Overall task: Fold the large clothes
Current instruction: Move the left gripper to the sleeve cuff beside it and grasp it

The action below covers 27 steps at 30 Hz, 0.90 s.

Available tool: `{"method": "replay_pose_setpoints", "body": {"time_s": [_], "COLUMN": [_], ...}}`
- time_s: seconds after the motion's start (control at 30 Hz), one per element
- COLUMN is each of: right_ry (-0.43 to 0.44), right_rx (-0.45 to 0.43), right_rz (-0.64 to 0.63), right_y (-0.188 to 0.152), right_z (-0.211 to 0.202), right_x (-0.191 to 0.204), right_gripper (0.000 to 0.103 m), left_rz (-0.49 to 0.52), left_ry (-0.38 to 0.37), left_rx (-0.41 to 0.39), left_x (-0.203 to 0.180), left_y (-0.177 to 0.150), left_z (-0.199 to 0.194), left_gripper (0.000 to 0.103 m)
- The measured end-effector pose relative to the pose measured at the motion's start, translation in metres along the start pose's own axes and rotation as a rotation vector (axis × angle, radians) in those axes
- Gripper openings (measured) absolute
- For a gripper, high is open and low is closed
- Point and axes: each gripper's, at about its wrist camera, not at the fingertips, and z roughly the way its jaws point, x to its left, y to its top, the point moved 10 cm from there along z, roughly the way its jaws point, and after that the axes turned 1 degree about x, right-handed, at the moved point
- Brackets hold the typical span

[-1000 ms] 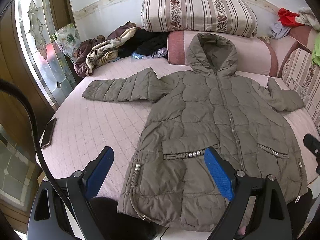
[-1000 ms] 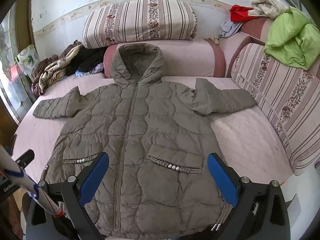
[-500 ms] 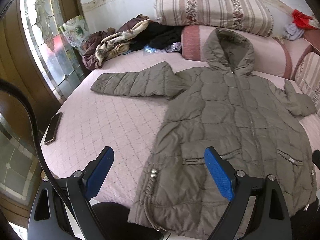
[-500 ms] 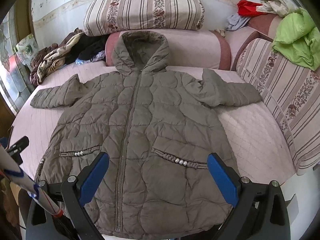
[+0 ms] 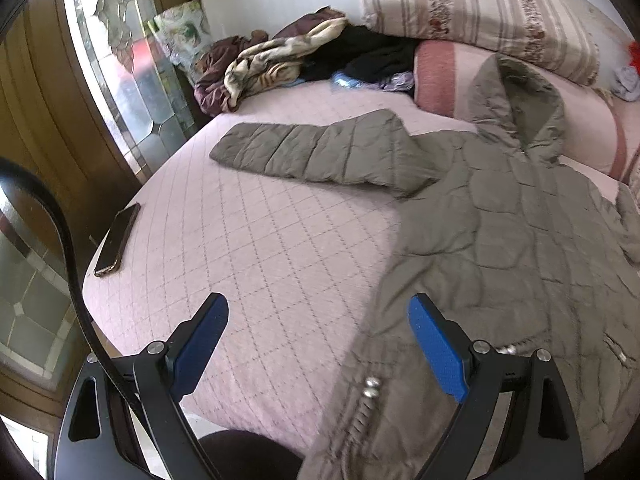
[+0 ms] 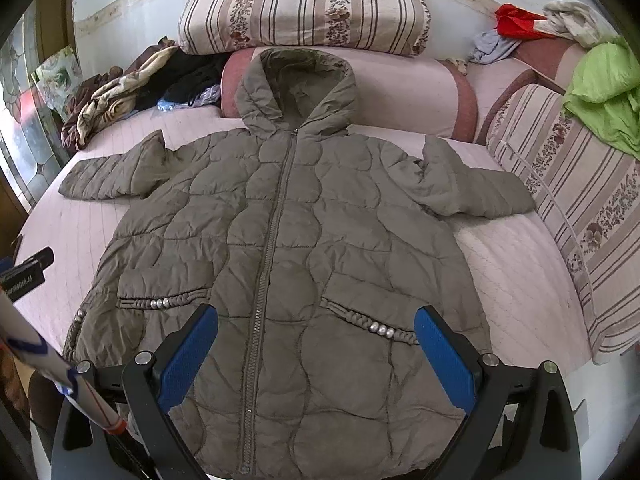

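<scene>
**Left gripper swings toward the outstretched sleeve**

Left gripper (image 5: 318, 344) hangs with its blue pads spread wide and nothing between them. Over the last second its view has turned leftward: the jacket's hem, which sat squarely between the fingers, now lies under the right-hand pad only, and bare pink quilted bedspread (image 5: 256, 240) fills the gap. I judge this as lining up on the left sleeve (image 5: 320, 152), stretched flat toward the window, for a first fold inward.

A phone (image 5: 118, 238) lies at the bed's left edge, well apart from the garment.

Olive quilted hooded jacket (image 6: 288, 248) lies face up, zipped, both sleeves out, hood against the pink bolster (image 6: 404, 92).

Right gripper (image 6: 316, 356) hovers over the hem, equally spread and empty, having crept slightly closer.

No containers are in view; loose clothes simply heap by the pillows.
</scene>
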Motion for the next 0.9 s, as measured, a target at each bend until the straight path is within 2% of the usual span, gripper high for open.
{"method": "replay_pose_setpoints", "body": {"time_s": [0.33, 0.67, 0.9], "right_ry": [-0.001, -0.020, -0.044], "right_rx": [0.028, 0.053, 0.085], "right_rz": [-0.026, -0.035, -0.010], "right_y": [0.001, 0.002, 0.001], "right_z": [0.016, 0.033, 0.049], "right_x": [0.017, 0.022, 0.013], "right_gripper": [0.101, 0.101, 0.100], "left_rz": [-0.025, -0.063, -0.146], "left_ry": [0.055, 0.117, 0.121], "left_rx": [0.028, 0.037, 0.067], "left_x": [0.028, 0.063, 0.091], "left_y": [0.017, 0.049, 0.073], "left_z": [0.045, 0.098, 0.149], "left_gripper": [0.091, 0.091, 0.091]}}
